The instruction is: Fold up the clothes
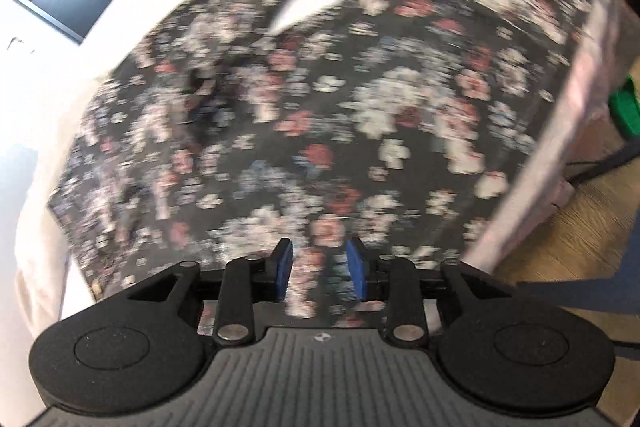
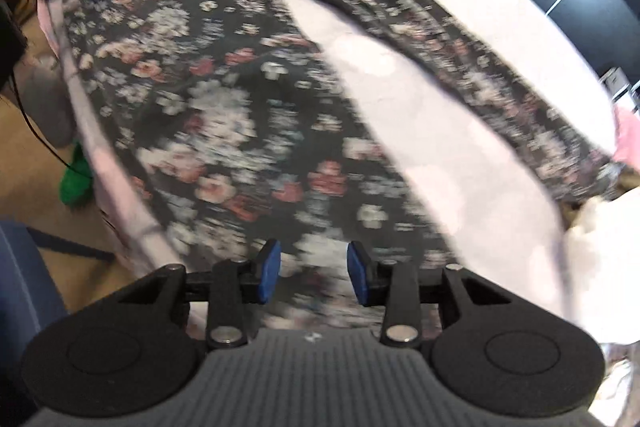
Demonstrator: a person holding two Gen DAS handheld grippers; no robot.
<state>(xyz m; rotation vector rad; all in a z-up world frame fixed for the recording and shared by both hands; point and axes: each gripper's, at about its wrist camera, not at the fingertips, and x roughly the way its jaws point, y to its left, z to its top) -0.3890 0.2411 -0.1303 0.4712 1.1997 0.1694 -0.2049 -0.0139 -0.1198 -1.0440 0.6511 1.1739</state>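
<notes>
A dark floral garment (image 1: 320, 99), black with pink, red and white blossoms, lies spread over a pale pink covered surface (image 1: 48, 131) and fills most of both wrist views, blurred throughout. In the left wrist view the left tongs (image 1: 320, 269) sit at the lower centre of the frame with their blue pads (image 1: 283, 269) parted and a clear gap between them; floral cloth shows through that gap, but the pads do not press on it, so these tongs are open and hold nothing. The garment runs from just beyond the pads up to the top of the frame, where it divides into two leg-like parts with a wedge of pale surface between them. At the upper right corner of that view the other tool shows as a dark shape over the cloth's far edge. In the right wrist view the right tongs (image 2: 314, 273) also sit at lower centre, blue pads (image 2: 269, 273) apart, with the same fabric (image 2: 224, 99) lying beneath and beyond them and nothing gripped. There the garment stretches from the tongs toward the upper left, and one leg slants off to the right edge of the frame. The left tool appears dark at the upper left corner. A wooden floor (image 1: 560, 239) and something green (image 2: 74, 183) lie past the surface's edge.
</notes>
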